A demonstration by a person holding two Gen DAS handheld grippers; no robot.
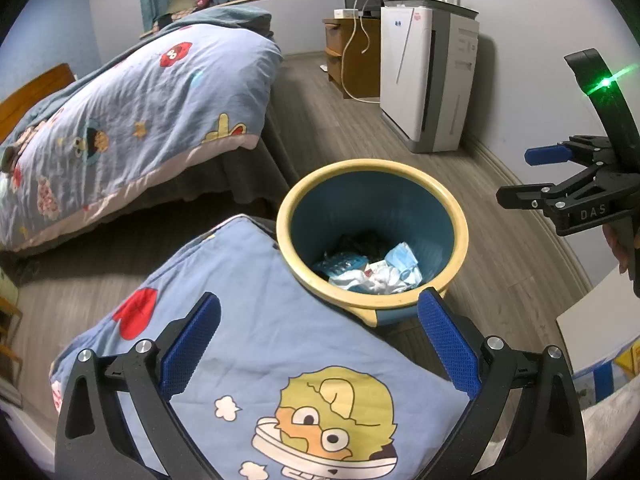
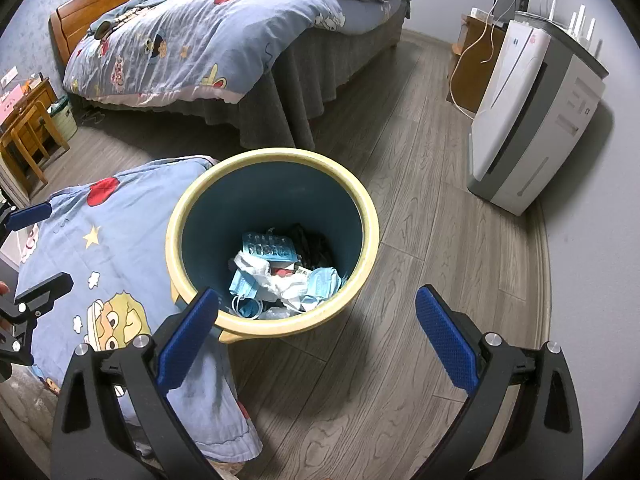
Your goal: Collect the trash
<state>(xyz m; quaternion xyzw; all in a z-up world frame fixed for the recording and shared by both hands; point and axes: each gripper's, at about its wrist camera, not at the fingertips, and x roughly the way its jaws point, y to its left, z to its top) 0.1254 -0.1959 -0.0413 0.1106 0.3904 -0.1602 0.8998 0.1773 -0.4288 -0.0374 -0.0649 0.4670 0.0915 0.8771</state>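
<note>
- Trash (image 2: 280, 276): crumpled blue face masks, white paper and a blue blister pack, lying at the bottom of the bin (image 2: 372, 216).
- Bin: blue with a yellow rim, upright on the wood floor (image 2: 420, 320), touching a cartoon-print quilt (image 2: 100, 264) on its left.
- My left gripper (image 1: 316, 344): fingers spread, empty, above the quilt just before the bin rim.
- My right gripper (image 2: 316, 340): fingers spread, empty, over the bin's near rim.
- Bed (image 2: 208, 36) beyond the bin; air purifier (image 2: 532, 120) to the bin's right.
</note>
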